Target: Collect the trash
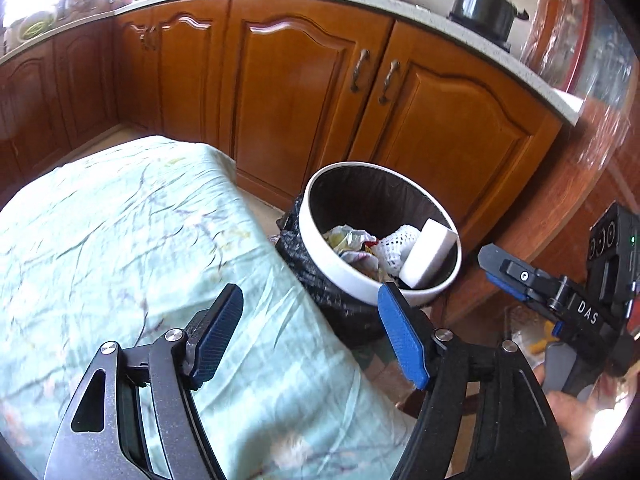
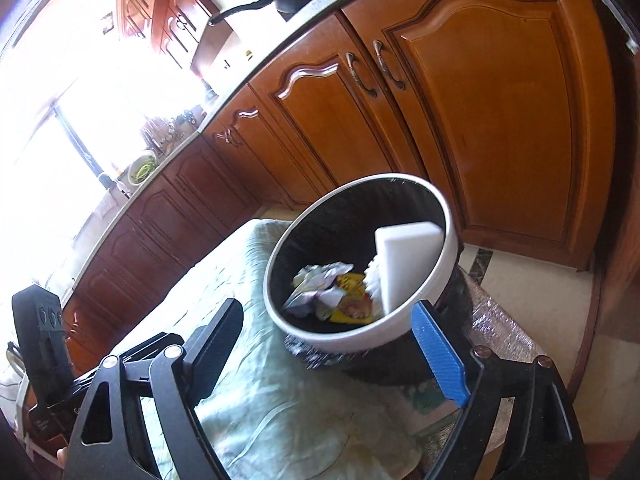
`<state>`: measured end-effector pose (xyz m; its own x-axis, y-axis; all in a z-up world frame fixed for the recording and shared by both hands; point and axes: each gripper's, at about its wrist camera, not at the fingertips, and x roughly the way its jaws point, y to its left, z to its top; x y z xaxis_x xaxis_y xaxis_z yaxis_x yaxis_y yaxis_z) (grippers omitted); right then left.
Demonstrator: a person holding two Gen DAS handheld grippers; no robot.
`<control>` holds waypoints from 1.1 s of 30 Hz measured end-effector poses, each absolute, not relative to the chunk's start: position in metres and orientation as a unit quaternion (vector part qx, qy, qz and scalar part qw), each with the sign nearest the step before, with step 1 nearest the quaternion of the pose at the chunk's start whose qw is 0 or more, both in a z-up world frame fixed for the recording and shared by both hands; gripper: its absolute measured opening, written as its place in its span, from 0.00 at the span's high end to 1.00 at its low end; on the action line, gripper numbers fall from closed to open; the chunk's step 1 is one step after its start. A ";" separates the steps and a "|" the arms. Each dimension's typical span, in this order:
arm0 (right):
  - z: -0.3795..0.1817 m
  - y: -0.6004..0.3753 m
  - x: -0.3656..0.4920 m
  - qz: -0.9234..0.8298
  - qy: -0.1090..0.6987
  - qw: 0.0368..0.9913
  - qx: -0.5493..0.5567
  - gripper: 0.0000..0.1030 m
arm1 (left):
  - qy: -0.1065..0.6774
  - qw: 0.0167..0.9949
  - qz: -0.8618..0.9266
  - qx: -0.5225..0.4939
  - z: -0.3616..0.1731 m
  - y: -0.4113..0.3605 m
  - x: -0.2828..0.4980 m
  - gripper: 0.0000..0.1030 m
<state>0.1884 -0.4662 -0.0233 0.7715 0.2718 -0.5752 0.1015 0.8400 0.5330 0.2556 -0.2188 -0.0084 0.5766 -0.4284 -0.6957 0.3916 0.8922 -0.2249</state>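
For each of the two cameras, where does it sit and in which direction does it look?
Left wrist: sits on the left gripper, above the table, facing the trash bin and cabinets; own open fingers, right gripper, and a hand show.
Right wrist: sits on the right gripper, looking down into the bin; own open fingers, part of the left gripper's body at left show.
Shared: bin, white foam block, table, cabinets.

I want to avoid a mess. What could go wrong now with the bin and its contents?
1. The white foam block leans on the bin's rim, above the crumpled wrappers; a knock might tip it out.
2. The bin stands right beside the tablecloth; dragging the cloth might nudge it.
3. Both hand-held grippers, left and right, are open and empty near the rim; either could bump it.
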 end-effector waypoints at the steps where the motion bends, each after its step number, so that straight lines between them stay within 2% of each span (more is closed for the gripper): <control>1: -0.022 -0.461 0.181 0.046 0.329 0.902 0.276 0.12 | 0.394 0.889 -0.230 -0.029 -0.009 -0.214 0.251 0.29; 13: 0.025 -0.402 0.104 0.006 0.240 0.956 0.166 0.00 | 0.319 0.922 -0.212 -0.051 0.010 -0.155 0.173 0.22; 14: 0.033 -0.398 0.097 -0.001 0.228 0.961 0.153 0.00 | 0.311 0.926 -0.209 -0.052 0.013 -0.151 0.168 0.19; 18: 0.053 -0.382 0.072 -0.018 0.177 0.977 0.113 0.00 | 0.262 0.945 -0.187 -0.054 0.028 -0.135 0.144 0.00; 22: 0.044 -0.373 0.068 -0.013 0.173 0.979 0.103 0.00 | 0.224 0.960 -0.161 -0.043 0.029 -0.124 0.124 0.00; 33: 0.012 -0.355 0.064 -0.006 0.189 0.978 0.087 0.00 | 0.191 0.975 -0.116 -0.014 0.005 -0.117 0.102 0.00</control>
